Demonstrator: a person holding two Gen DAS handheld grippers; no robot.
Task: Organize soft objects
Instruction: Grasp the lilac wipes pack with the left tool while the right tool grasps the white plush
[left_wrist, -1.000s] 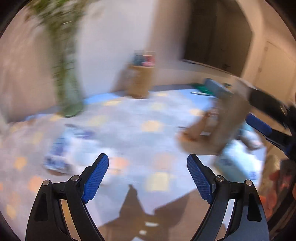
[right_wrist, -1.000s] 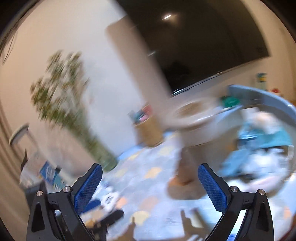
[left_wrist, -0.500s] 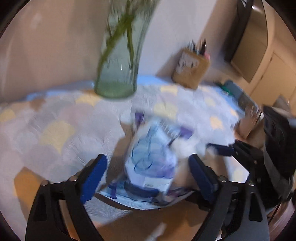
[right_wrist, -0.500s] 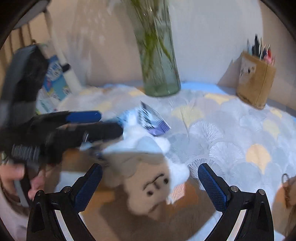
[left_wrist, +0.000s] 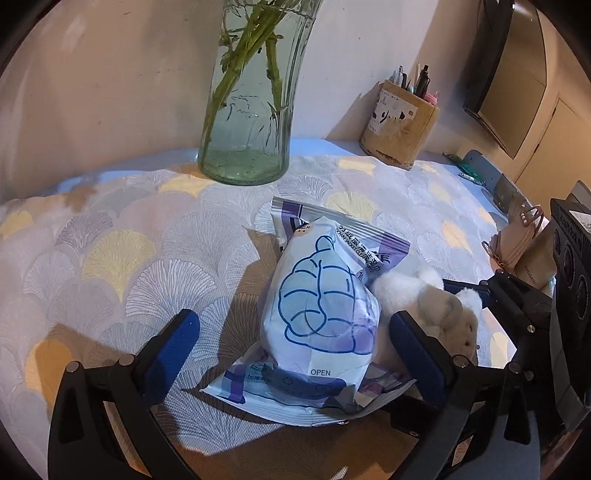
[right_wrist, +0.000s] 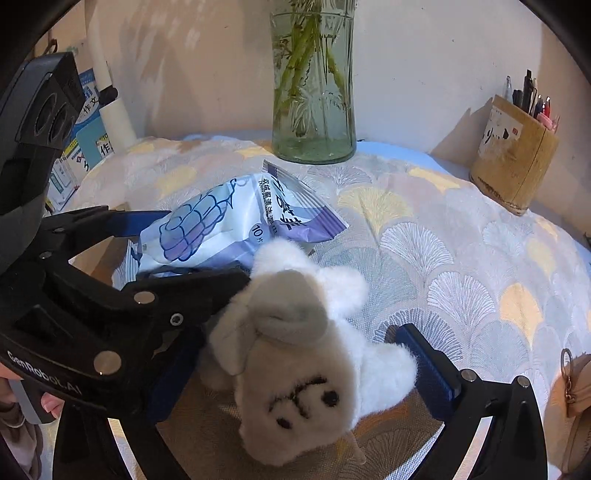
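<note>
We have both tongs spread wide, each set down around a different soft thing. The left tongs (left_wrist: 291, 332) straddle the wipes pack (left_wrist: 321, 310); their jaws have just been opening, and the pack sits between them with a clear gap on the left side, while the right finger stands close against the pack's edge, so we judge nothing is pinched yet. Opening that far makes sense, since the pack is puffy and broad and needs room on both flanks before a squeeze. The right tongs (right_wrist: 299, 362) stand apart around the plush toy (right_wrist: 299, 350), which lies face up between the blue pads (right_wrist: 428, 362); whether its fur already brushes them we cannot tell, but the pads do not press in. The two sets crowd each other: the left tongs' right finger lies along the seam between pack and toy, because the two things lie touching, the toy's head against the pack's side. Both rest on the patterned cloth (left_wrist: 122, 251) covering the surface, toward its near edge. Farther back stands a glass vase (left_wrist: 251, 110) with green stems, well apart from the pack, and a pen holder (left_wrist: 399, 125) near the wall to the right. A small pink pouch (left_wrist: 517, 240) lies at the right edge.
</note>
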